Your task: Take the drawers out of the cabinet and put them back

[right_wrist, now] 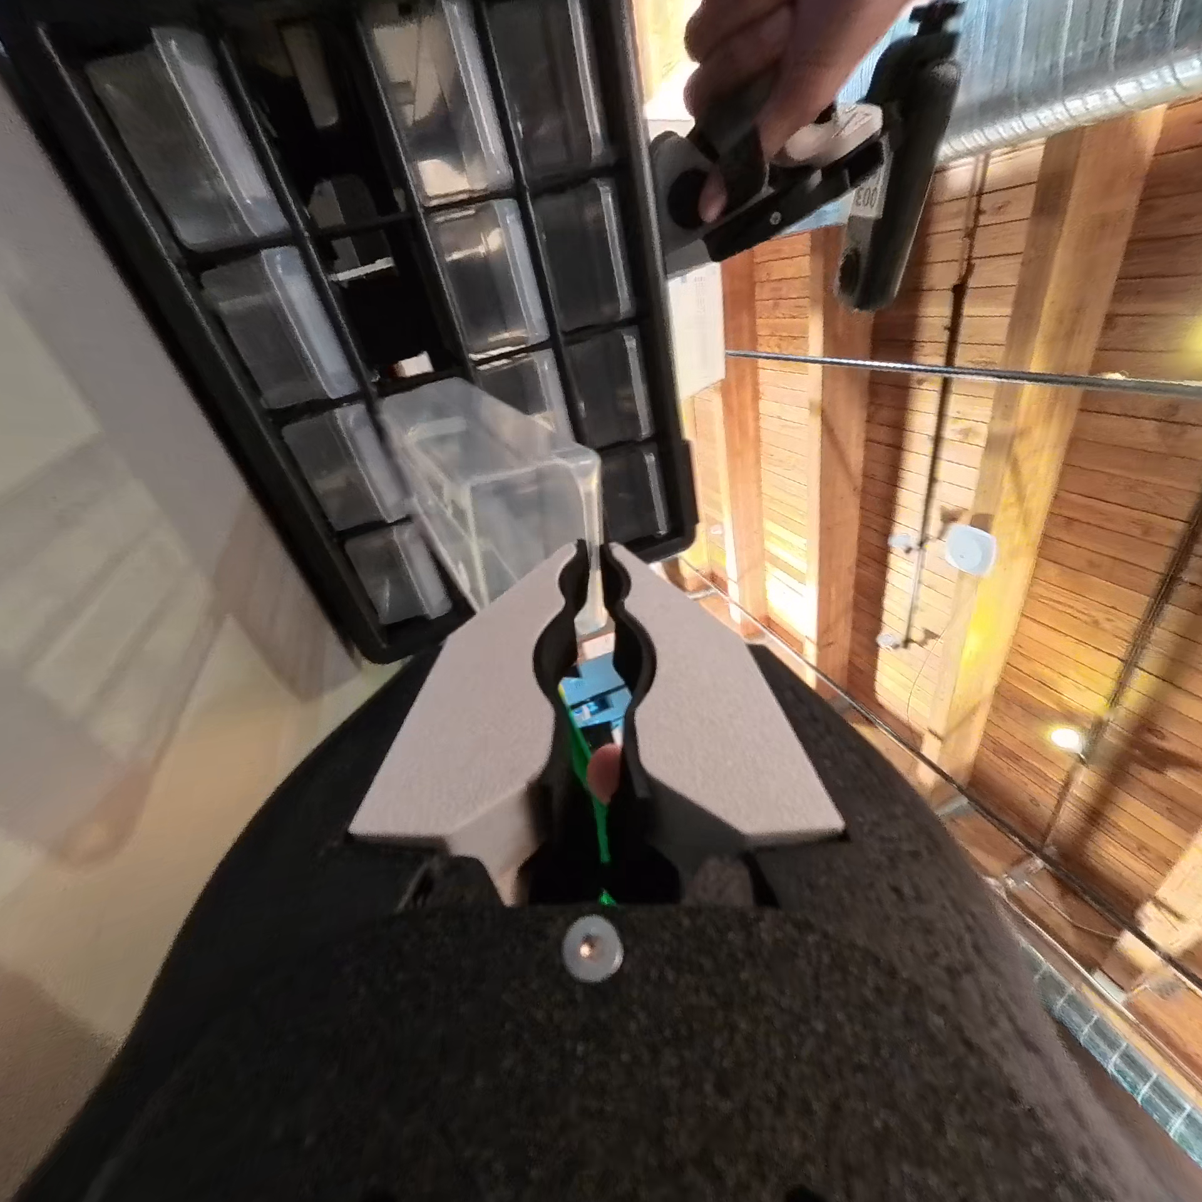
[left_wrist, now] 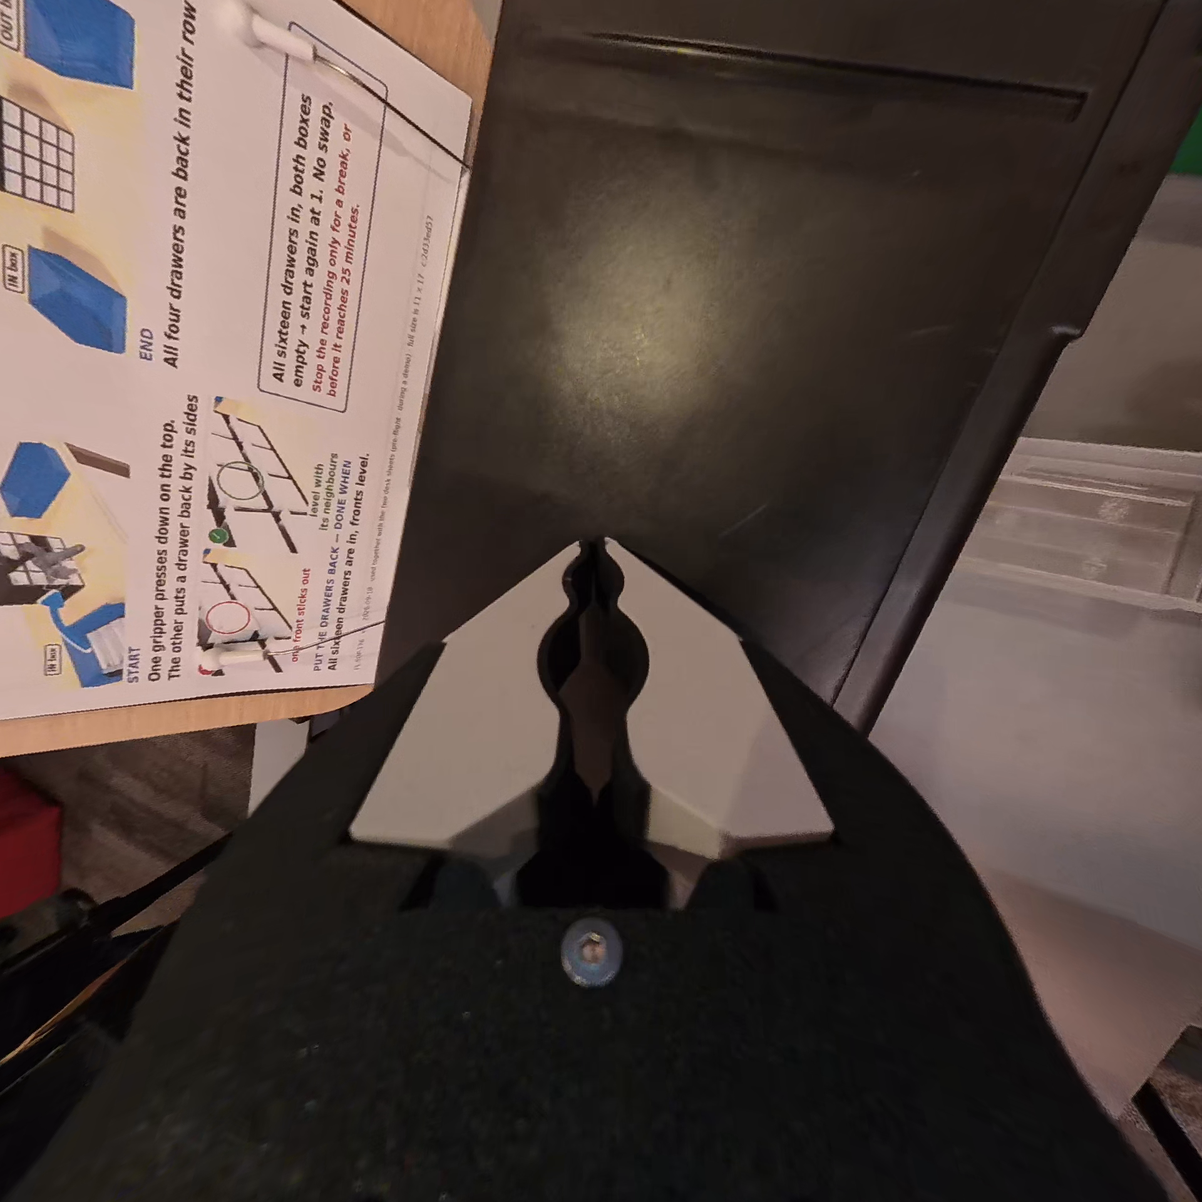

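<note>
Left wrist view: the left gripper [left_wrist: 593, 546] is seen with its jaws brought together, nothing between them, the tips resting against the smooth black plastic top of the drawer cabinet [left_wrist: 715, 325]. A printed white instruction sheet [left_wrist: 214, 338] with blue diagrams is laid flat on the light wooden tabletop [left_wrist: 449, 39], just beside the cabinet. Clear drawers are faintly visible past the cabinet's edge on the right, blurred.

Right wrist view: the right gripper [right_wrist: 593, 553] is shown with its jaws narrowed onto the thin front lip of a transparent plastic drawer [right_wrist: 501, 481]. This drawer is drawn partly out of its slot in the black cabinet [right_wrist: 670, 390], protruding toward the camera from the second column from the left, in the lower part of the grid. The neighbouring clear drawers [right_wrist: 481, 273] are seated in their compartments; several compartments above the protruding one, in the same column, are seen dark and open. At the upper right, a person's hand [right_wrist: 774, 71] is wrapped around the handle of the left gripper, which is set against the cabinet's outer side. A wooden plank ceiling [right_wrist: 1041, 455] and a silver duct [right_wrist: 1067, 84] fill the background.
</note>
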Demonstrator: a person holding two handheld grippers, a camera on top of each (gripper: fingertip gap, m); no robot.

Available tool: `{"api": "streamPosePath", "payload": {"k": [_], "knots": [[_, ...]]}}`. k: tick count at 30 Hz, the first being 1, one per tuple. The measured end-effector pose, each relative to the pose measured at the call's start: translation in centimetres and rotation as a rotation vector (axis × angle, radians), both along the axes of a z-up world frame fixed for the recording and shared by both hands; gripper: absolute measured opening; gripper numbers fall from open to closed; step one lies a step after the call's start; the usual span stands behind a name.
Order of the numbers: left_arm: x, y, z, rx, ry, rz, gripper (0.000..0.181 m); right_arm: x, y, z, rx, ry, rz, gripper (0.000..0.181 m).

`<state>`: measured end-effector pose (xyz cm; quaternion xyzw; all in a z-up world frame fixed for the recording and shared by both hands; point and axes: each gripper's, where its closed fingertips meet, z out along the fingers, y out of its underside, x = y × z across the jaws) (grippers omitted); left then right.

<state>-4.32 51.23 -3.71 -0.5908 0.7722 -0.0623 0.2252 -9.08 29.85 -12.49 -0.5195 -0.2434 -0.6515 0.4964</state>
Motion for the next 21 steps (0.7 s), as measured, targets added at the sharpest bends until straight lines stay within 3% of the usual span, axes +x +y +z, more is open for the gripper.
{"api": "streamPosePath", "payload": {"k": [10,21], "knots": [[0.0,0.0,0.0,0.057,0.006,-0.017,0.0,-1.0,-2.7,-2.1,-0.099,0.051,0.011,0.002],[0.0,0.1,0.0,0.089,0.009,-0.026,0.0,-3.6,-6.5,-7.0,-0.482,0.182,0.067,0.008]]}}
